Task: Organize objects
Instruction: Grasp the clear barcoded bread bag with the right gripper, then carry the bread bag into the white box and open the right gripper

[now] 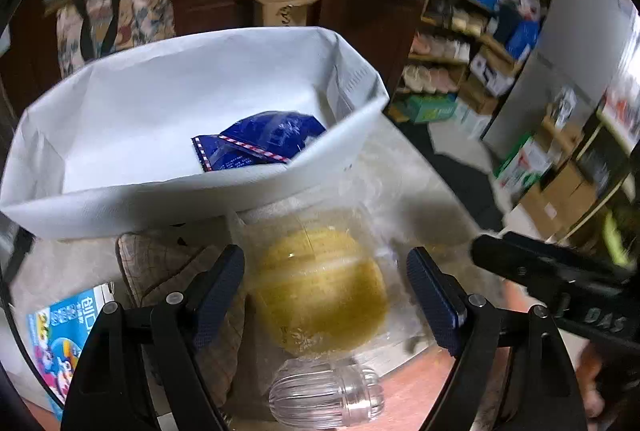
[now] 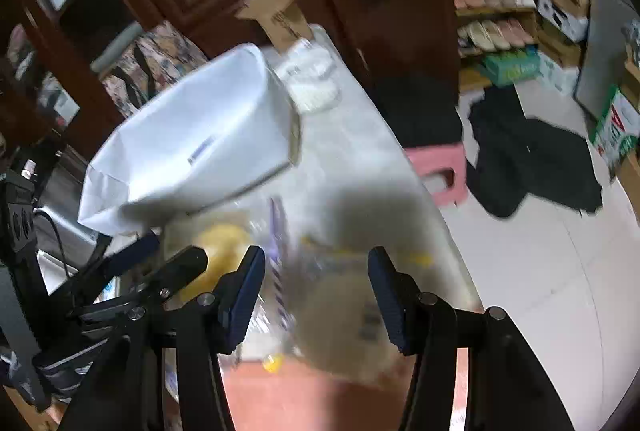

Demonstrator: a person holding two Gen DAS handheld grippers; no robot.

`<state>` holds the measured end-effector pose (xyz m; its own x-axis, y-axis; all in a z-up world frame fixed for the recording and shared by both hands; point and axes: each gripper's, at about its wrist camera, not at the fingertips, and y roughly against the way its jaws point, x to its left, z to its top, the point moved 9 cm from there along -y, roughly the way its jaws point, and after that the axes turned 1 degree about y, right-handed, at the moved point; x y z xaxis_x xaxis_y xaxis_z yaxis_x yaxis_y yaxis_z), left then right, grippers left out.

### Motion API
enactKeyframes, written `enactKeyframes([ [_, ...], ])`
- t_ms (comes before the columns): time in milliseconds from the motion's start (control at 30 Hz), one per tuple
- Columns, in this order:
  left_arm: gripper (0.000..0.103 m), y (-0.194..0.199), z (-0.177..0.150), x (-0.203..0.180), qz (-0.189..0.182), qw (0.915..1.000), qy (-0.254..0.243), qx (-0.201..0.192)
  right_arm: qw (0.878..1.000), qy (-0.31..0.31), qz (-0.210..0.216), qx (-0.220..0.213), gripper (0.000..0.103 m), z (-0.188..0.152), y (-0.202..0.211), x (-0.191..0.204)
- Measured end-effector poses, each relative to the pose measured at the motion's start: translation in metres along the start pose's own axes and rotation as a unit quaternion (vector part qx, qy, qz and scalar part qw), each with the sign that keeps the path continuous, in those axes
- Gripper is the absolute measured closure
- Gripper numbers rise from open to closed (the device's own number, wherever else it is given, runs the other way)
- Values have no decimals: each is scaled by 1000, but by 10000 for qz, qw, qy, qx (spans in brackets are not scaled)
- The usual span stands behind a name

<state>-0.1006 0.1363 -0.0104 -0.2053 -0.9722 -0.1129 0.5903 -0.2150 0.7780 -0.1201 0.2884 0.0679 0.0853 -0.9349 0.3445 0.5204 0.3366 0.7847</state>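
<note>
A white paper bag [image 1: 132, 111] stands open on the table with a blue packet [image 1: 260, 143] inside. In front of it lies a round yellow thing in a clear plastic bag [image 1: 320, 291]. My left gripper [image 1: 324, 255] stands open around it, with a gap at each pad. A ribbed clear plastic piece [image 1: 324, 395] lies nearer, and a brown cloth pouch [image 1: 168, 271] to the left. My right gripper [image 2: 316, 253] is open over a blurred clear packet holding a round beige thing [image 2: 344, 311]. Its pads stand clear of the packet.
A colourful printed box [image 1: 60, 343] lies at the left table edge. A white plastic container [image 2: 312, 79] sits at the far end of the pale tabletop [image 2: 360, 159]. Behind are a floral bag [image 1: 116, 15], a cardboard box [image 1: 280, 3] and shoe shelves [image 1: 440, 47]. A pink stool [image 2: 440, 167] and black cloth [image 2: 532, 159] are on the floor.
</note>
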Motion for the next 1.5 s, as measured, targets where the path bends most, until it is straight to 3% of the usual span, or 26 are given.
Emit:
enactKeyframes([
  [233, 20, -10, -5, 6, 399, 9990, -154, 130, 9951, -576, -133, 790, 51, -25, -14, -31],
  [367, 20, -11, -4, 12, 442, 9989, -49, 144, 9921, -825, -11, 944, 43, -29, -19, -35],
  [500, 20, -11, -7, 14, 500, 9986, -31, 185, 9925, -650, -134, 1026, 28, -33, -25, -26],
  [667, 22, -13, -7, 17, 574, 9980, 13, 247, 9927, -361, -378, 1089, 24, -37, -35, -19],
  [967, 22, -10, -5, 21, 415, 9988, 179, 203, 9955, -397, -270, 814, 46, -28, -26, -21],
  [1133, 22, -1, 1, 20, 214, 9994, 259, 6, 9971, -502, -148, 559, 48, -16, -16, -22],
  [1267, 22, 5, 6, 21, 72, 9993, 331, -156, 9966, -697, 247, 376, 49, -8, -6, -19],
  [1500, 22, 26, 24, 35, -353, 9956, 694, -514, 9974, -371, 558, -256, 49, 34, 34, 13],
])
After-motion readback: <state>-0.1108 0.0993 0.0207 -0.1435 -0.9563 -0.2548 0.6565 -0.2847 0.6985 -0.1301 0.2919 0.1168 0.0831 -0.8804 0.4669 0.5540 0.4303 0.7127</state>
